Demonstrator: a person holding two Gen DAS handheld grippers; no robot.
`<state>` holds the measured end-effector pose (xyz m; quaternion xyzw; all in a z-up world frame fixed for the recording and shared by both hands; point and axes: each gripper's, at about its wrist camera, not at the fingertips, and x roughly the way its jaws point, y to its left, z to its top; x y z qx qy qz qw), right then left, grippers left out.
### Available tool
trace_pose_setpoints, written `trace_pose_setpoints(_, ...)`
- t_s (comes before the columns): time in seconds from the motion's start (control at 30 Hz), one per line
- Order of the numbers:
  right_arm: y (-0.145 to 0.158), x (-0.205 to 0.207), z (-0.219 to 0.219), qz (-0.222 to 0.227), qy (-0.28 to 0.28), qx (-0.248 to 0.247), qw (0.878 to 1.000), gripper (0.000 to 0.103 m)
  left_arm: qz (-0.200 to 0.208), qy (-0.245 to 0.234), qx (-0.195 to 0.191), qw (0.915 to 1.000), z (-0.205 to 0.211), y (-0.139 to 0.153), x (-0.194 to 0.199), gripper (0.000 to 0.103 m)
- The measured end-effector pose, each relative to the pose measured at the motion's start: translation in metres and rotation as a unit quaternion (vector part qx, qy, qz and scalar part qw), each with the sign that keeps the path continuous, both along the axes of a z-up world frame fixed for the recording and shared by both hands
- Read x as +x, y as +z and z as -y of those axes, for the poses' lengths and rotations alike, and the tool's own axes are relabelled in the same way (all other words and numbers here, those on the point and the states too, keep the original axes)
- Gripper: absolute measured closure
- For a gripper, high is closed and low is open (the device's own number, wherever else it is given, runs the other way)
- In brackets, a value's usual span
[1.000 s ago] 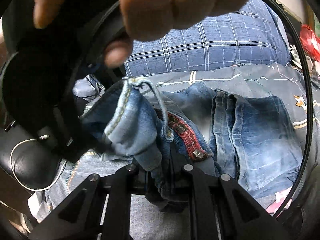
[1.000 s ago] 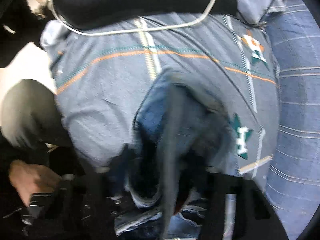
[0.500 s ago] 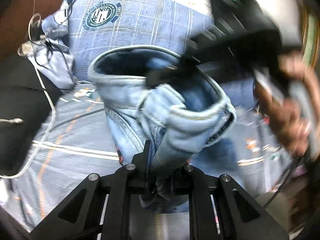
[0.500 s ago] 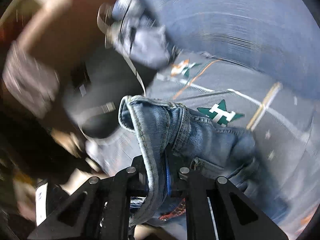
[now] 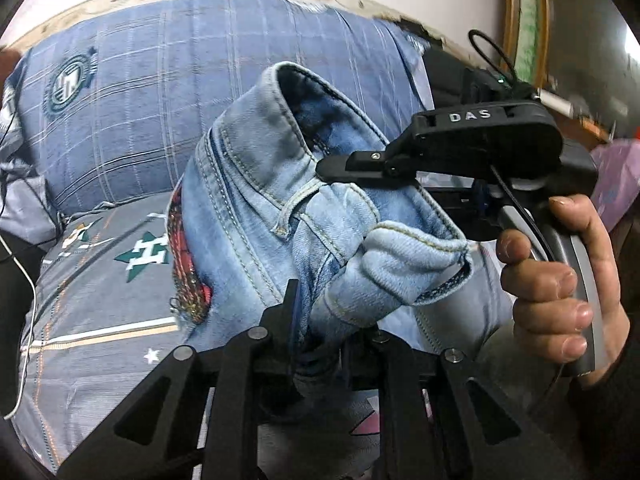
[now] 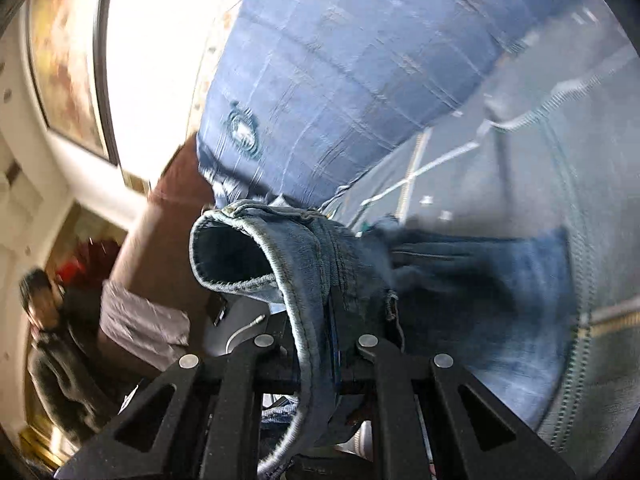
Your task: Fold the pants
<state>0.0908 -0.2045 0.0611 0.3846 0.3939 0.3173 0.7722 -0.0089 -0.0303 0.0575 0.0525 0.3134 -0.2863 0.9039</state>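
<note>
While both grippers, left point(image 5: 320, 320) and right point(image 6: 332, 320), clamp the jeans point(image 5: 280, 184) aloft over the bed point(image 5: 100, 300), spreading the waistband taut and level should give a clean fold.

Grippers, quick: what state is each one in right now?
Left gripper: closed on the faded light-blue denim jeans at the waistband.
Right gripper: closed on the same jeans, gripping the hemmed edge.
</note>
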Motion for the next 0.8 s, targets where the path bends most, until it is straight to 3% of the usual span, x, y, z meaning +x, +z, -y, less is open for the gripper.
trace_pose_setpoints(0.2, -0.029, 0.002, 0.027, -0.033, -0.016, 0.004, 0.999, 0.093, -0.009, -0.004, 0.043, 0.999, 0.03, -0.015, -0.003, 0.081)
trace_pose_setpoints(0.43, -0.032, -0.008, 0.061, -0.036, -0.063, -0.023, 0.997, 0.084, -0.002, -0.036, 0.088, 0.9954, 0.036, -0.028, -0.019, 0.066)
trace_pose_setpoints(0.5, -0.028, -0.011, 0.066, -0.023, -0.069, -0.018, 0.997, 0.076, 0.006, -0.049, 0.105, 0.9933, 0.036, -0.031, -0.026, 0.058)
trace_pose_setpoints(0.53, -0.024, -0.014, 0.067, -0.014, -0.07, -0.024, 0.997, 0.067, 0.007, -0.061, 0.101, 0.993, 0.037, -0.031, -0.031, 0.042)
trace_pose_setpoints(0.6, -0.011, -0.021, 0.069, 0.015, -0.08, -0.038, 0.996, 0.057, 0.006, -0.089, 0.085, 0.9923, 0.039, -0.03, -0.04, 0.028)
trace_pose_setpoints(0.63, -0.004, -0.026, 0.07, 0.032, -0.086, -0.043, 0.995, 0.052, 0.011, -0.099, 0.081, 0.9918, 0.04, -0.029, -0.044, 0.028)
trace_pose_setpoints(0.7, 0.01, -0.033, 0.071, 0.066, -0.086, -0.042, 0.993, 0.051, 0.012, -0.117, 0.075, 0.9903, 0.042, -0.026, -0.049, 0.028)
trace_pose_setpoints(0.8, 0.017, -0.04, 0.068, 0.091, -0.048, -0.028, 0.994, 0.05, -0.007, -0.114, 0.053, 0.9921, 0.038, -0.023, -0.043, 0.028)
